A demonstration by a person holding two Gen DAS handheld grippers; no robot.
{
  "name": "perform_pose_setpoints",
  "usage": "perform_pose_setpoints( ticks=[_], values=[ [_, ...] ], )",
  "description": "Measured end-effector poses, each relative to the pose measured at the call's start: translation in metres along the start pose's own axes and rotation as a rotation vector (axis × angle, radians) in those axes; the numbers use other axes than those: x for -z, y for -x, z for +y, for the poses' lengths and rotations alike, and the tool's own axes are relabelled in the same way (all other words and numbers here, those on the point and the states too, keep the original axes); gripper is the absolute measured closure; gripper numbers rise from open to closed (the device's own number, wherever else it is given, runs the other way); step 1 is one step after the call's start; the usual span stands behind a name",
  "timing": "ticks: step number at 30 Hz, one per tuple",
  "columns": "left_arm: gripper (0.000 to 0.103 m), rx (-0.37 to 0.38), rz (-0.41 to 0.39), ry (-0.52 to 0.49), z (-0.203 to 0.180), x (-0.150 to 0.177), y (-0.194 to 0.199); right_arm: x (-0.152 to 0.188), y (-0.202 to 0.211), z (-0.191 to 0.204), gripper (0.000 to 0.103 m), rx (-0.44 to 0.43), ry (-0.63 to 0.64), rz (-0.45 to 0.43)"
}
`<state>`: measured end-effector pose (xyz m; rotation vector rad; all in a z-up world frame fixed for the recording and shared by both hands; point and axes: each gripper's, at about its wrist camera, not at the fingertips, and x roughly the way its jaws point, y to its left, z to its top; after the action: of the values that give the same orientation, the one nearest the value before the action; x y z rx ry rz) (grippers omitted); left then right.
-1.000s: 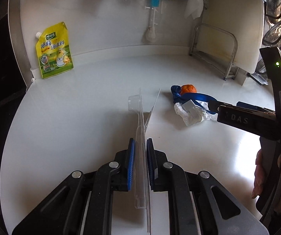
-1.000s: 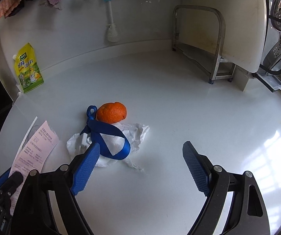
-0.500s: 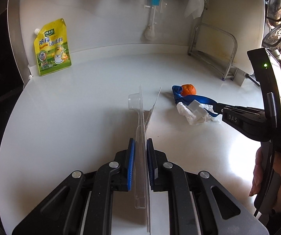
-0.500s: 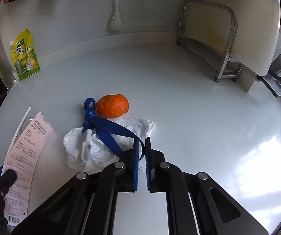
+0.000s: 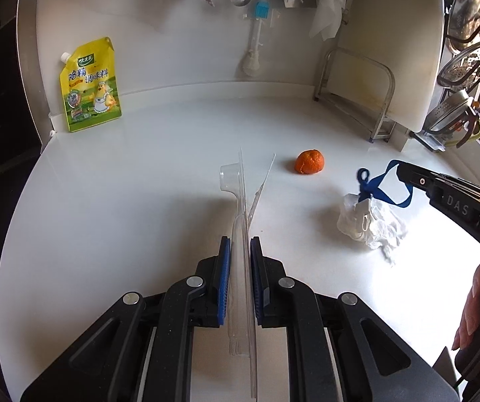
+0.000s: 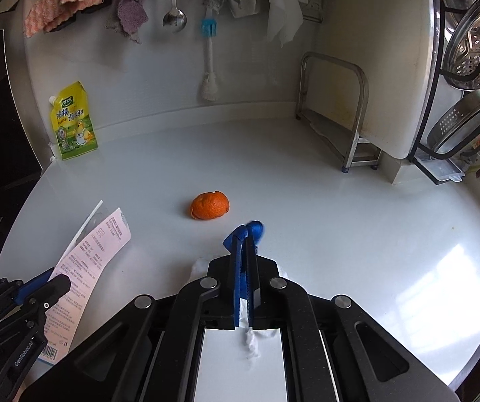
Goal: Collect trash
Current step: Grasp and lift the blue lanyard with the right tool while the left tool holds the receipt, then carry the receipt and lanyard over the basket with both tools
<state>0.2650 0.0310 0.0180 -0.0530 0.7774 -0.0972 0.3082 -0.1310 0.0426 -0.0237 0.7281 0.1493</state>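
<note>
A: Status on trash pickup?

B: Mid-collection. Left gripper [image 5: 240, 254] is clamped on the clear plastic packaging [image 5: 241, 201], which has a printed paper insert [image 6: 92, 261] on its far face. Right gripper [image 6: 244, 251] is pinched tight on the blue ribbon [image 5: 379, 189]; the crumpled white tissue [image 5: 368, 222] hangs from that ribbon, lifted clear of the white counter [image 5: 139, 184].

A: What's left on the surface?

B: Orange peel [image 6: 210, 205]. It sits alone, ahead of the right gripper and slightly to its left, between it and the yellow seasoning pouch [image 6: 72, 122] at the back wall. The pouch stands upright and looks like a stocked item, not trash, but that is a judgement.

A: Bin in view?

B: No. Neither camera shows one.

A: Next move?

B: Both grippers are full, so one load probably has to be dropped off before the peel can be taken. The tissue is only held through the ribbon, so a quick swing could shake it loose. The peel is domed and thin, so the jaws would likely need to come in low across its sides.
</note>
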Motion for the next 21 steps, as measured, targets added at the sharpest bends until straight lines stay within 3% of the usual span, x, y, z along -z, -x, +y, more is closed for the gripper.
perform_pose_setpoints(
  ticks=[13, 21],
  values=[
    [0.090, 0.022, -0.047, 0.005, 0.000, -0.002, 0.037, 0.005, 0.069, -0.004, 0.100, 0.041, -0.001, -0.112],
    [0.090, 0.040, -0.065, -0.027, -0.013, 0.013, 0.067, 0.033, 0.110, -0.003, 0.100, 0.040, -0.019, -0.137]
  ],
)
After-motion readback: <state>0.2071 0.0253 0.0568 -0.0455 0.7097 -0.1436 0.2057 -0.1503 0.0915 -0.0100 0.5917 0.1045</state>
